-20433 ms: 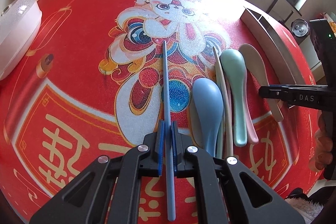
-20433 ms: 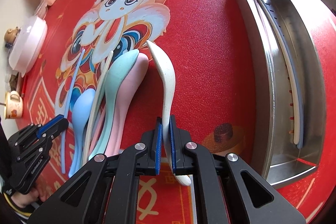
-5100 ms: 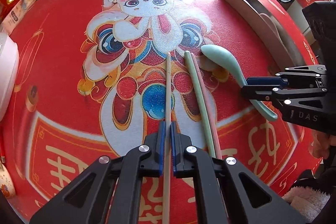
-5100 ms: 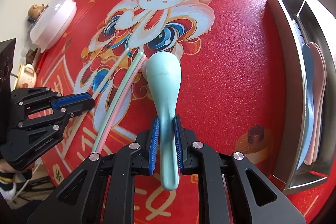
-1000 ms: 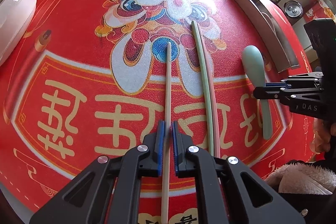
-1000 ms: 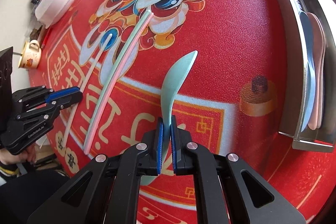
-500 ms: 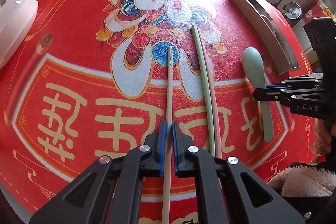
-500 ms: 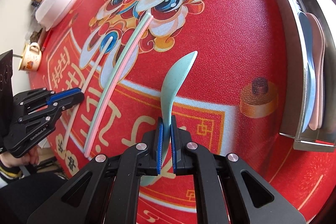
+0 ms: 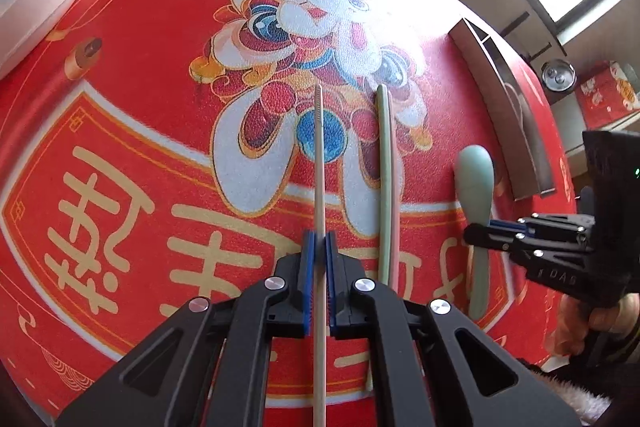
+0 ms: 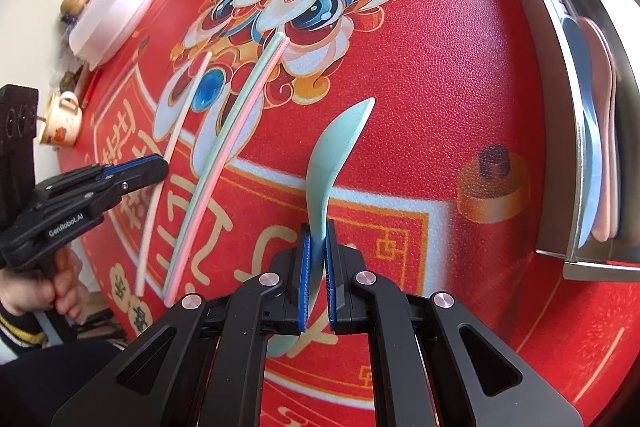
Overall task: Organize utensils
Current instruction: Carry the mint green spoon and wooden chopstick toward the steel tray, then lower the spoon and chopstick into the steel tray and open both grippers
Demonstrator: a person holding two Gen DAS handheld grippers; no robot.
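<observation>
Pebbled red mat (image 10: 420,75), shiny metal tray (image 10: 560,131), seemingly matt plastic spoon (image 10: 332,147)

Home dining table (image 9: 140,27): festive mat, teacup (image 10: 62,123).

My left camera sits just behind my left tool (image 9: 319,251) and looks steeply down along its fingers onto the red tabletop (image 9: 160,107), close above it, with my right tool (image 9: 486,229) at the picture's right edge. My right camera looks down likewise over my right tool (image 10: 316,239), seeing my left tool (image 10: 154,167) at its left. Both share the rabbit print (image 9: 320,27) and the metal tray (image 10: 560,75).
</observation>
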